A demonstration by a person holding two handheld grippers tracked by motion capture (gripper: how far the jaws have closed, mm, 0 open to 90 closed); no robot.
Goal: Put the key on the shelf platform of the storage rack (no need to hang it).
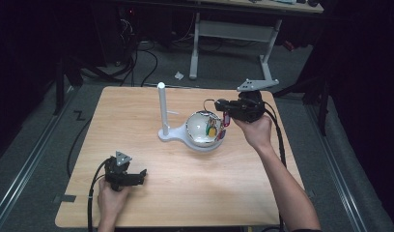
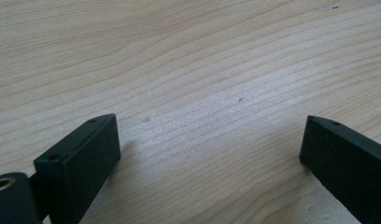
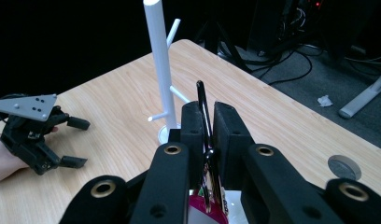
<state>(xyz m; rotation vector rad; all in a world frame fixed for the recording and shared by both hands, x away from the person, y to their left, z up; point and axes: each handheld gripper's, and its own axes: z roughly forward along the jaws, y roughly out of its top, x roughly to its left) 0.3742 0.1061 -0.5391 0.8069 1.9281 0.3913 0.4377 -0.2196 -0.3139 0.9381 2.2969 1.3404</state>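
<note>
Table pale wood, matt; stand white plastic, smooth; bowl shiny metal.

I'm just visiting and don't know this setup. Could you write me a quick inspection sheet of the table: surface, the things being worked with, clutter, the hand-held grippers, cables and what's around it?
Surface: light wooden table, bare where nothing stands.
Job's things: white stand with an upright post and small pegs; shiny bowl on its base; black key ring with coloured tags hanging beside the bowl.
Clutter: nothing seen on the table.
Grippers: left hand-held gripper rests low near the front edge, jaws apart, nothing between them; right hand-held gripper is shut on the key ring, raised beside the bowl.
Cables: a black cable trails from each gripper.
Surroundings: grey floor with a paper scrap, loose cables, a white desk frame behind.
</note>
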